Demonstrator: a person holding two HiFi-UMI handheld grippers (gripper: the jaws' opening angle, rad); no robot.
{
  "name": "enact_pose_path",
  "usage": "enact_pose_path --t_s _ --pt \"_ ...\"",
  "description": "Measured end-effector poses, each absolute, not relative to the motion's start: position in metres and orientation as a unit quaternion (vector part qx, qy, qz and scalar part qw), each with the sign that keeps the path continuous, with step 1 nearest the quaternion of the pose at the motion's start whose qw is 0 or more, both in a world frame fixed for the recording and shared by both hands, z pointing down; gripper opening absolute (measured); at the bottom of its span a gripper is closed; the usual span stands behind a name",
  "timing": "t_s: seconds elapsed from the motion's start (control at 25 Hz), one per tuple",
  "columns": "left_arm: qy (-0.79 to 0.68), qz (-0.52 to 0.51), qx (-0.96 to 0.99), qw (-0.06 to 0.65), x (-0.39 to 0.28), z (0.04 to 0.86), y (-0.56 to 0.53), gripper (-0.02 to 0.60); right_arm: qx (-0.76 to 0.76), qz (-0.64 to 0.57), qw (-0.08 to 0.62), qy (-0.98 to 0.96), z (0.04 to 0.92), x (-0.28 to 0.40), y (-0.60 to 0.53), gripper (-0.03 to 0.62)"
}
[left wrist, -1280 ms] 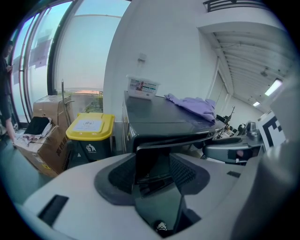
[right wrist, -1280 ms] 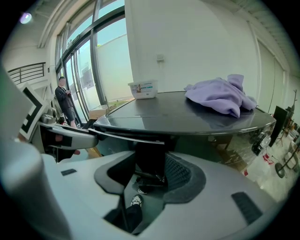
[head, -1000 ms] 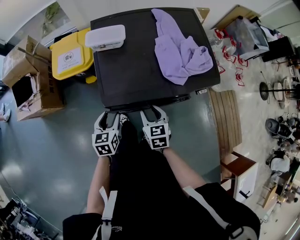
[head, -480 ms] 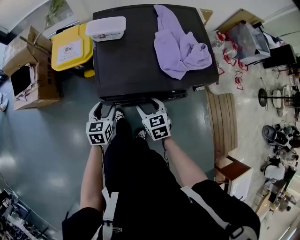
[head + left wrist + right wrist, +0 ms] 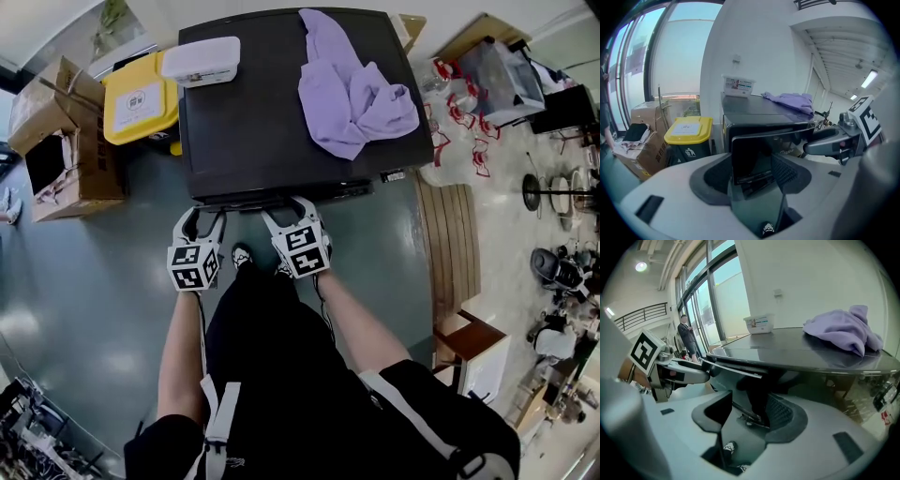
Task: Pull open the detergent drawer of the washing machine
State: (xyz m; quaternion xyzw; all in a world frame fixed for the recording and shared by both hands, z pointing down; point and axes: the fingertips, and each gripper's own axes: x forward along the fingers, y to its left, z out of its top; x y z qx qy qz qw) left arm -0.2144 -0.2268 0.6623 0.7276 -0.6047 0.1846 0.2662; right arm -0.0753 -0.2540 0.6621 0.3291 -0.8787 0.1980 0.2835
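Note:
The black washing machine (image 5: 272, 141) fills the top of the head view, and both grippers are at its front edge. In the left gripper view a dark drawer front (image 5: 757, 150) juts out of the machine between the jaws of my left gripper (image 5: 752, 173). Those jaws stand wide and have just been opening. The pads do not visibly press on the drawer. My right gripper (image 5: 750, 413) is beside it, open at the machine's front panel (image 5: 811, 376). Its jaws have just been closing a little, with nothing gripped. The head view shows the left gripper (image 5: 200, 214) and right gripper (image 5: 284, 206) side by side.
A purple cloth (image 5: 352, 98) and a white box (image 5: 200, 61) lie on the machine's top. A yellow-lidded bin (image 5: 141, 98) and cardboard boxes (image 5: 61, 150) stand to its left. A wooden bench (image 5: 450, 244) is on the right. The person's legs are just behind the grippers.
Both grippers stay at the machine's front edge while the head view shifts slightly. The left jaws look a little wider than before.

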Motion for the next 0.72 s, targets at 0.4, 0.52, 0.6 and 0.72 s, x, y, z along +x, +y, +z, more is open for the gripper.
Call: enact_pose_path --t_s 0.4,0.52,0.6,0.72 --pt "-0.588 0.185 0.742 0.264 -0.2121 0.6635 -0.2279 0.253 0.350 0.197 0.284 -0.871 0.6643 -0.0736 -0.2546 0.195" --pt "-0.581 0.185 0.745 0.270 -0.2123 0.6645 -0.2284 0.253 0.359 0.197 0.286 -0.866 0.6639 -0.0734 -0.2547 0.193" --pt "-0.575 0.189 0.747 0.275 -0.2130 0.6657 -0.2274 0.253 0.362 0.197 0.290 -0.864 0.6641 -0.0731 -0.2533 0.190" --pt "-0.570 0.192 0.748 0.280 -0.2133 0.6655 -0.2255 0.253 0.366 0.198 0.296 -0.860 0.6633 -0.0723 -0.2512 0.184"
